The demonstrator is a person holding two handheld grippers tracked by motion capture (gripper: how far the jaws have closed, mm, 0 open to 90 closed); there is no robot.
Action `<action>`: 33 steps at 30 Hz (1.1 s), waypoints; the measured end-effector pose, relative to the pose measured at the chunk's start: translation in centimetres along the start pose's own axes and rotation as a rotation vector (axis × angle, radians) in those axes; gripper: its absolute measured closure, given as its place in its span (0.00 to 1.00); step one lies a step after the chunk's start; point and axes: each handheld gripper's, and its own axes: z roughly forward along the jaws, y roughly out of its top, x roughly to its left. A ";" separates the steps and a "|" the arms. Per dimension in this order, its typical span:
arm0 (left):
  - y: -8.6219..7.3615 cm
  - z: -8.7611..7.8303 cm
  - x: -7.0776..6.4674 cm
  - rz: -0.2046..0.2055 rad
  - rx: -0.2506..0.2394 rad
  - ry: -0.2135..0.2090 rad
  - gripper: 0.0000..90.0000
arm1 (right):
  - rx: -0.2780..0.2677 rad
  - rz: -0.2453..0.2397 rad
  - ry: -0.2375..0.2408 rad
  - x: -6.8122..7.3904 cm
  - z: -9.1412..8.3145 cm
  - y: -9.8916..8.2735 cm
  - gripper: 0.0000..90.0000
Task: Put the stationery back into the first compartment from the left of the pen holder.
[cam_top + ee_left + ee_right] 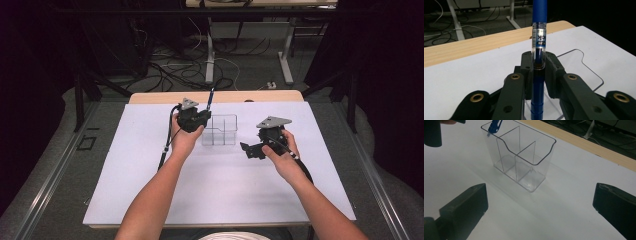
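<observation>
Left gripper (539, 66) clamped on blue pen (538, 47), upright above clear box (520, 157). Right gripper (539, 205) jaws wide apart, empty.

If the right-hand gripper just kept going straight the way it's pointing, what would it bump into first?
Most likely the clear plastic organizer. The right gripper has its jaws wide open with nothing between them, and the box sits straight ahead on the white sheet, with bare sheet in between. How far off it stands is hard to judge.
</observation>
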 end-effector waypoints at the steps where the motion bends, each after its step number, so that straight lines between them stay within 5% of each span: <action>1: 0.0 -0.2 0.0 -0.002 0.011 -0.004 0.87 | 0.001 0.000 0.000 0.0 0.0 0.0 0.00; 16: 0.2 -4.9 1.0 -0.051 -0.048 -0.049 0.51 | 0.006 0.001 -0.004 -0.2 -0.3 0.0 0.00; 22: -0.1 -7.2 1.4 -0.039 -0.079 -0.060 0.38 | 0.000 0.010 -0.015 -0.4 -0.4 -0.1 0.00; 24: -0.2 -8.1 1.5 -0.034 -0.074 -0.035 0.34 | 0.003 0.017 -0.015 -0.6 -0.5 -0.2 0.00; 33: -1.1 -11.6 2.5 -0.083 -0.036 -0.056 0.26 | -0.018 0.077 -0.031 -1.5 -1.2 -1.0 0.00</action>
